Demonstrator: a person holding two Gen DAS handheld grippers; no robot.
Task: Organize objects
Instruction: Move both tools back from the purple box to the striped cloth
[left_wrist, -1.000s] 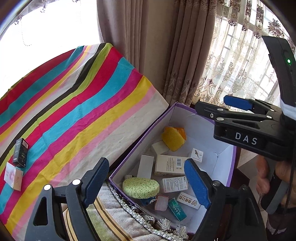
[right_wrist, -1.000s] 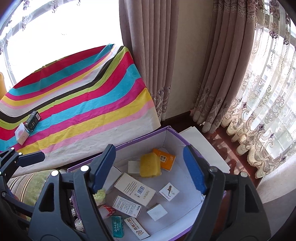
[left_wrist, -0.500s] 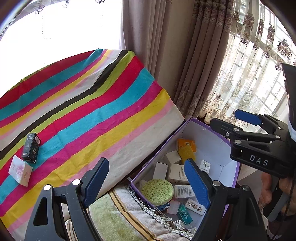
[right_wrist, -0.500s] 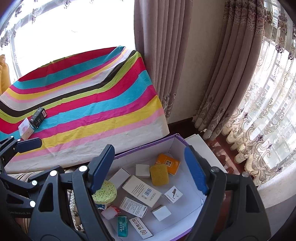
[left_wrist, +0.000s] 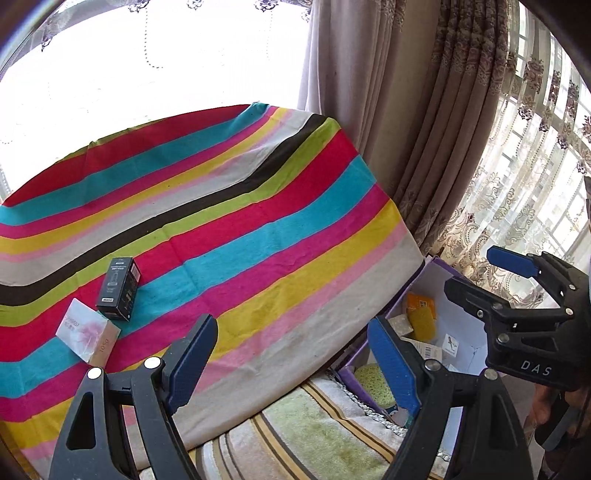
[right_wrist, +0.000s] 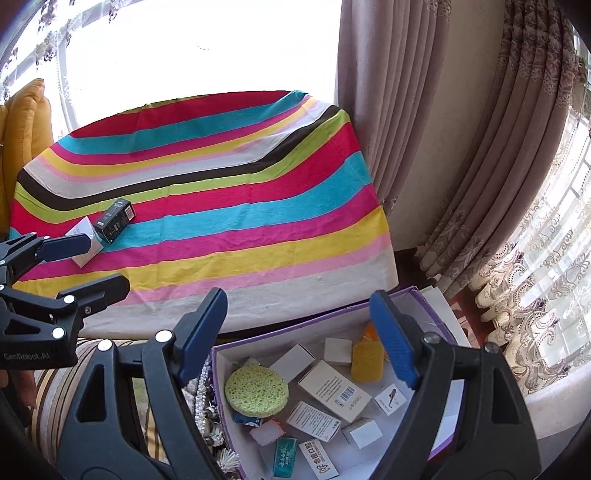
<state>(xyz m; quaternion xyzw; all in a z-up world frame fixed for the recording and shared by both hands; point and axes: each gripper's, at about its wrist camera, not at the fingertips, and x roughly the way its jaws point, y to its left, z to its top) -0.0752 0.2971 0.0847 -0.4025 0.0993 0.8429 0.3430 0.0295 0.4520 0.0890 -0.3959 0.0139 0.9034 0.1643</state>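
Observation:
A black box (left_wrist: 119, 288) and a white-pink box (left_wrist: 88, 334) lie side by side on the striped cloth (left_wrist: 236, 236), at its left. They also show in the right wrist view as the black box (right_wrist: 115, 218) and white box (right_wrist: 84, 243). My left gripper (left_wrist: 291, 363) is open and empty above the cloth's near edge. My right gripper (right_wrist: 299, 341) is open and empty above the purple box (right_wrist: 332, 317), which holds a green sponge (right_wrist: 256, 391), a yellow sponge (right_wrist: 366, 362) and several small cartons.
The purple box (left_wrist: 436, 273) stands on the floor right of the table. A striped towel with fringe (left_wrist: 317, 435) lies below the table edge. Curtains (right_wrist: 424, 147) hang behind. A yellow cushion (right_wrist: 22, 140) is at far left.
Both grippers have lifted and swung left, away from the purple box toward the striped cloth. The two boxes on the cloth now sit nearer the centre of view. Both stay open.

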